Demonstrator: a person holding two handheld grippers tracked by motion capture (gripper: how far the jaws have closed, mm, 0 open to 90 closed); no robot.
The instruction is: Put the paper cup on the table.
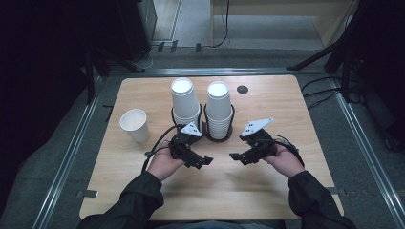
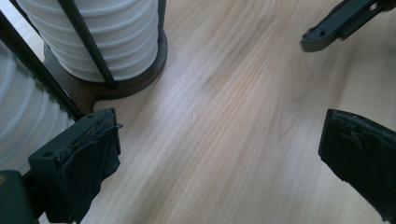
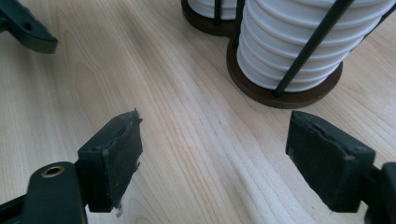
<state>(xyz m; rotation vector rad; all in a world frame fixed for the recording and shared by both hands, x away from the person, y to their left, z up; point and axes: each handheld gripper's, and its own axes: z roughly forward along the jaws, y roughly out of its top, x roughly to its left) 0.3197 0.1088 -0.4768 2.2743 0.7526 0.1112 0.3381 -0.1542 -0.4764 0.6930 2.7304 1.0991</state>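
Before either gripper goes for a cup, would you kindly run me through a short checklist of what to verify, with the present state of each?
1. Left gripper open: ok, its jaws stand wide apart in the left gripper view.
2. Right gripper open: ok, wide gap, nothing held.
3. Grippers apart from each other: ok, bare table shows between the tips.
4. Two cup stacks seated in the holder: ok, both upright inside the wire posts.
5. Single cup upright and free: ok, it stands alone left of the stacks, mouth up.
6. Top cups loose enough to lift off: cannot tell.
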